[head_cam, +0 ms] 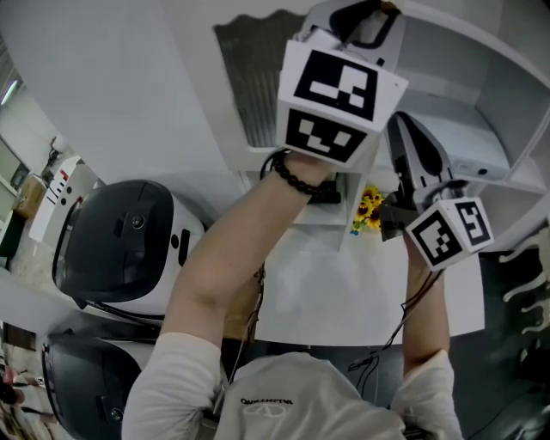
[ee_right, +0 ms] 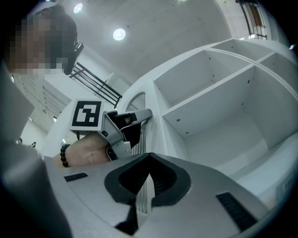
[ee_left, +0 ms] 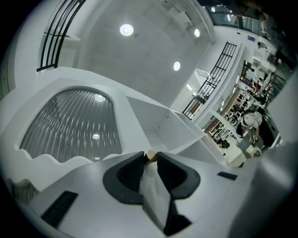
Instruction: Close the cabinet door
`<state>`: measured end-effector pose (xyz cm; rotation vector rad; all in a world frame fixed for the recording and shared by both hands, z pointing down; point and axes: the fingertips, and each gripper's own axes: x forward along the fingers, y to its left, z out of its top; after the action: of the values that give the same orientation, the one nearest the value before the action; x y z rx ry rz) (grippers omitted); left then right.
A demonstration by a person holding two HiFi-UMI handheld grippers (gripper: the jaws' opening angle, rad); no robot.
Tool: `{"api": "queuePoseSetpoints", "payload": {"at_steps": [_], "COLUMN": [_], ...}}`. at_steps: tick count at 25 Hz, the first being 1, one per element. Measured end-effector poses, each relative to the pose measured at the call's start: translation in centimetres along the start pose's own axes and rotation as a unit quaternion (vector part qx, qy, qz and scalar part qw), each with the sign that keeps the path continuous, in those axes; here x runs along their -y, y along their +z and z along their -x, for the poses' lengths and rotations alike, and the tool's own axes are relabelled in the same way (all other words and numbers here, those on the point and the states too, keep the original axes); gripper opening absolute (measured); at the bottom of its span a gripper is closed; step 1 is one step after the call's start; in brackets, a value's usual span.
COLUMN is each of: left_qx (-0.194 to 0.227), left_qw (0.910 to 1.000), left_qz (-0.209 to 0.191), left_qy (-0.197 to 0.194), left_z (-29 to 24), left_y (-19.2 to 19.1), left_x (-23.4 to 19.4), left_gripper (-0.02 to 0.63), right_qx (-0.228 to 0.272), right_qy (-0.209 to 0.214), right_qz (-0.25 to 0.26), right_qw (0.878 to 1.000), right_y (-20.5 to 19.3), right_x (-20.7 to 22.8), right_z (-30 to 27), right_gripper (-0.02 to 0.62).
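Note:
The white cabinet (head_cam: 481,103) stands with its shelf compartments (ee_right: 219,93) uncovered. Its door, a white frame round ribbed glass (ee_left: 70,125), is swung out to the left (head_cam: 249,86). My left gripper (ee_left: 150,157) is raised to the door's edge and shut on a small tan door knob (ee_left: 150,155). The head view shows that gripper (head_cam: 369,21) high up behind its marker cube, with the knob hidden. My right gripper (ee_right: 149,157) is shut with nothing in it, just below and right of the left one (ee_right: 128,123), pointing up at the ribbed door (ee_right: 139,104); the head view has this gripper (head_cam: 402,125) in front of the shelves.
A white table (head_cam: 344,292) below the cabinet bears a small bunch of yellow flowers (head_cam: 371,208). Two black-and-white rounded machines (head_cam: 129,241) sit at the left. Black railings (ee_left: 209,83) and far shelving with a person (ee_left: 251,123) show beyond the cabinet.

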<state>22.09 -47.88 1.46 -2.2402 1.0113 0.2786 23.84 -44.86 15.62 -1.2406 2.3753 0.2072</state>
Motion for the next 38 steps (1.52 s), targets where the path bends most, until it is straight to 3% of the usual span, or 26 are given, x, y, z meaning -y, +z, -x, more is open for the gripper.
{"api": "queuePoseSetpoints", "payload": {"at_steps": [10,14,19,27,31,38], "left_qx": [0.059,0.073,0.099,0.056,0.011,-0.039], "left_qw": [0.9973,0.9972,0.9938,0.9943,0.9902,0.9795], "left_qz": [0.036,0.013,0.048,0.078,0.121,0.196], "left_qy": [-0.025,-0.009,-0.016,-0.046,-0.068,-0.030], "left_z": [2.1,4.8,10.4,20.8,25.9,33.7], "left_y": [1.0,1.4,1.6,-2.0,-5.8,-11.7], "left_x": [-0.2,-0.4,-0.5,1.2,2.7,3.5], "left_gripper": [0.079,0.021,0.005,0.005,0.005,0.005], "right_qx": [-0.003,-0.004,0.001,-0.021,-0.037,-0.043], "right_qy": [-0.019,-0.029,-0.046,-0.081,-0.099,-0.135], "right_qz": [-0.006,-0.013,-0.010,0.011,0.026,0.006], "right_qw": [1.000,0.999,0.999,0.996,0.994,0.990], "right_y": [-0.2,-0.5,-0.4,-2.5,-4.1,-5.7], "right_x": [-0.3,-0.3,-1.2,-2.5,-3.5,-3.9], "right_z": [2.1,3.2,5.1,9.7,12.3,16.6], "right_gripper": [0.009,0.009,0.009,0.009,0.009,0.009]}}
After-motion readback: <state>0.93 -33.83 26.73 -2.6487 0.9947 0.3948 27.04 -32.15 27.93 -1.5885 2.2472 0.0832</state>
